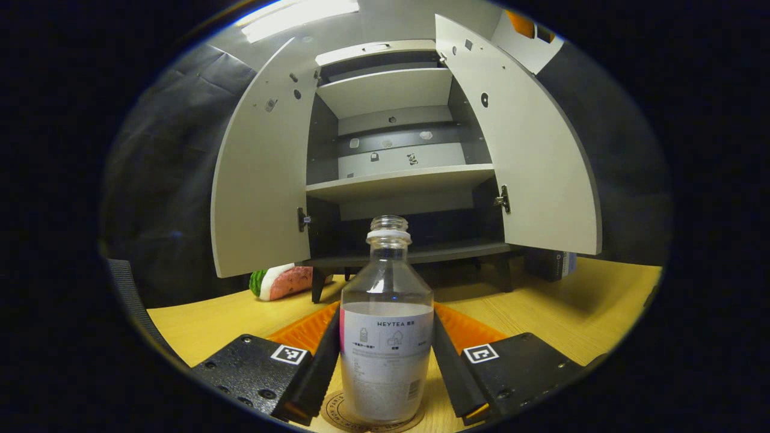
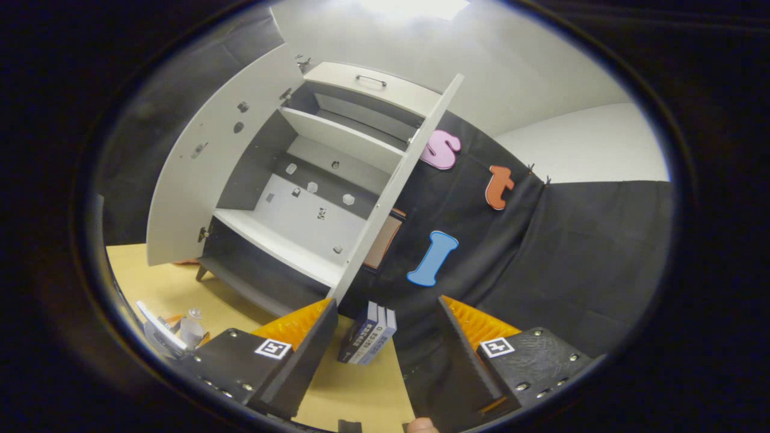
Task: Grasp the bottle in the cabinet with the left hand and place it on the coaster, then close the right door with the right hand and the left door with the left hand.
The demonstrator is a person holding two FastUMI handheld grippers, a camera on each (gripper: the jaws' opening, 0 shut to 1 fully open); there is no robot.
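- Jaws of the left gripper [image 1: 385,367] stand on either side of the bottle [image 1: 387,319], one finger against each flank of its lower body, so both appear to press on it.
- Jaws of the right gripper [image 2: 385,355] are spread wide with nothing between them; past the gap lie the wooden table [image 2: 355,391] and the booth's black cloth.
- One bottle, clear, with a pale label and no cap, stands upright on one round coaster [image 1: 337,412] on the table, in front of the cabinet [image 1: 397,180].
- Two cabinet doors, left door [image 1: 264,168] and right door [image 1: 529,150], both swung wide open in the left gripper view.
- Left gripper view alone gives the watermelon-slice toy [image 1: 283,281] lying on the table just beside the cabinet's left foot.
- Right gripper view gives three upright books [image 2: 368,341] by the cabinet's right corner, the drawer with one handle [image 2: 370,80] on top, and, small at the lower left edge, the bottle [image 2: 191,328] and the other gripper.
- Two shelves inside the cabinet look bare in both views.
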